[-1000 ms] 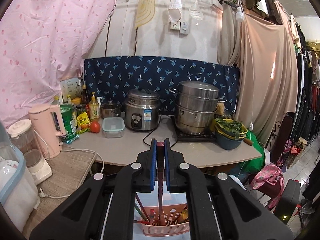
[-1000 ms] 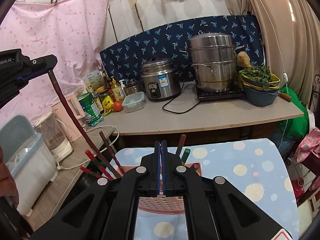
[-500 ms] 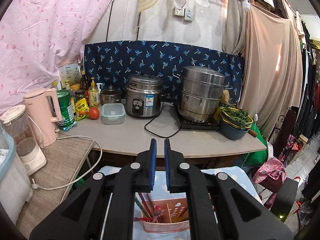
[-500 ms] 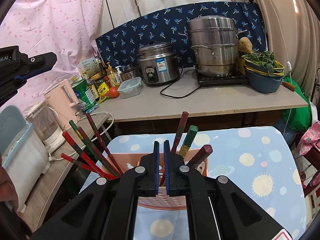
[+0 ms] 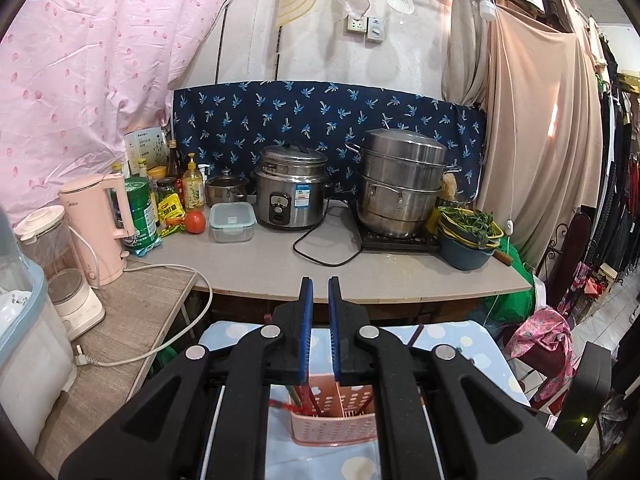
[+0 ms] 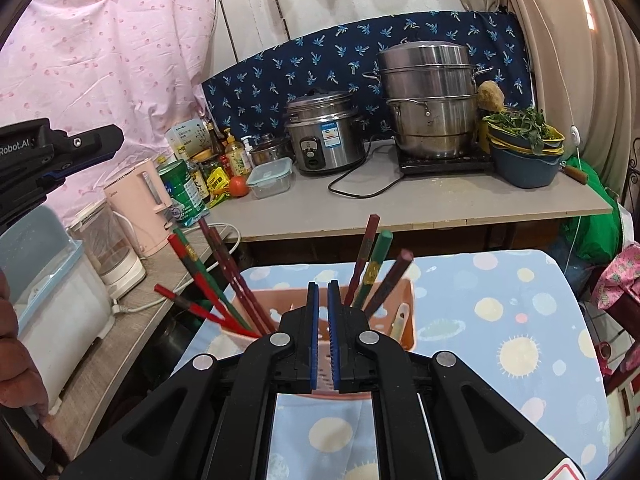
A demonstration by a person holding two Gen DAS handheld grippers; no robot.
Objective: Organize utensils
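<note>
A long grey counter (image 5: 360,276) is running along the back of the room, carrying a tall steel steamer (image 6: 430,96), a rice cooker (image 5: 290,190) and a pink kettle (image 5: 100,226). In front of it a low table is sitting under a pale blue cloth with dots and suns (image 6: 500,344), and on that cloth a pink perforated basket (image 6: 406,320) is holding the utensils. Red and green chopsticks (image 6: 208,280) are leaning out over its left side, and a smaller bunch of chopsticks (image 6: 374,268) is standing up in the right compartment, tilting right. The right gripper (image 6: 323,292) is hovering just in front of the basket with its blue pads nearly together and nothing between them. The left gripper (image 5: 319,292) is hanging higher and further back, above the basket, likewise nearly closed and empty. The chopsticks are looking light, stiff and slick with lacquer, I'd guess, so a pinch low on the shaft could let one pivot or slide. Taking one near its thicker upper end, square across the pads, is looking like the safer hold. The basket itself seems light enough to shift if a stick is dragged against its wall.
</note>
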